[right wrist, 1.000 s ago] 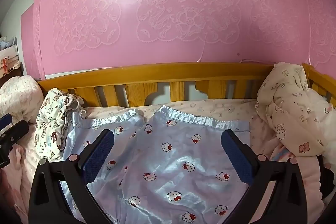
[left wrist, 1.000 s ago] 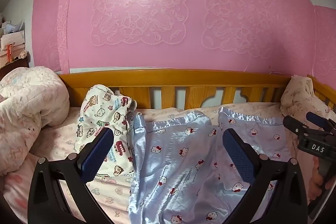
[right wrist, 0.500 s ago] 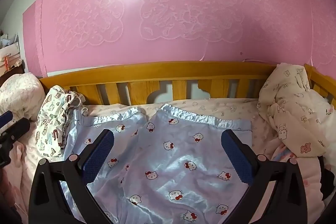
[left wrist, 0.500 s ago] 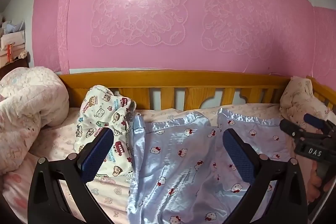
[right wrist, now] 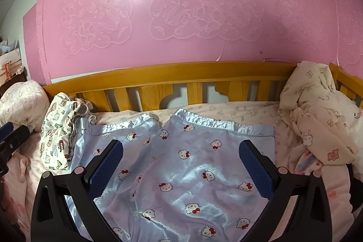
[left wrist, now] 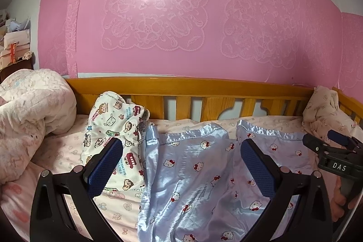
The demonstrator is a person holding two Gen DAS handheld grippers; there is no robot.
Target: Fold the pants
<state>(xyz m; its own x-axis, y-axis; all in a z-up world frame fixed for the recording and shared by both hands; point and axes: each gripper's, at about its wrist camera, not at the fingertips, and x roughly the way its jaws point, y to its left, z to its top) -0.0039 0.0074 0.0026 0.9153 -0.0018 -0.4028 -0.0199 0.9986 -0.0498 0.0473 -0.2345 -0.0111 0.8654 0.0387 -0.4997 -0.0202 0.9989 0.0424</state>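
Light blue satin pants (left wrist: 204,176) (right wrist: 192,165) printed with small cat faces lie spread on the bed, leg hems toward the wooden rail. My left gripper (left wrist: 181,167) hangs open above their left leg, nothing between its blue pads. My right gripper (right wrist: 180,166) is open too, held over the right leg without touching the cloth. The right gripper's tip (left wrist: 333,149) shows at the right edge of the left wrist view, a hand below it. The left gripper's tip (right wrist: 11,135) shows at the left edge of the right wrist view.
A white cartoon-print garment (left wrist: 115,133) (right wrist: 61,135) lies bunched left of the pants. A pink quilt (left wrist: 29,115) is piled far left, a cream printed bundle (right wrist: 317,124) at right. The orange wooden bed rail (left wrist: 192,87) and a pink wall stand behind.
Both grippers have pulled back and tilted up slightly, so the pants sit a little lower in each view. Both stay open. The pants have not moved.
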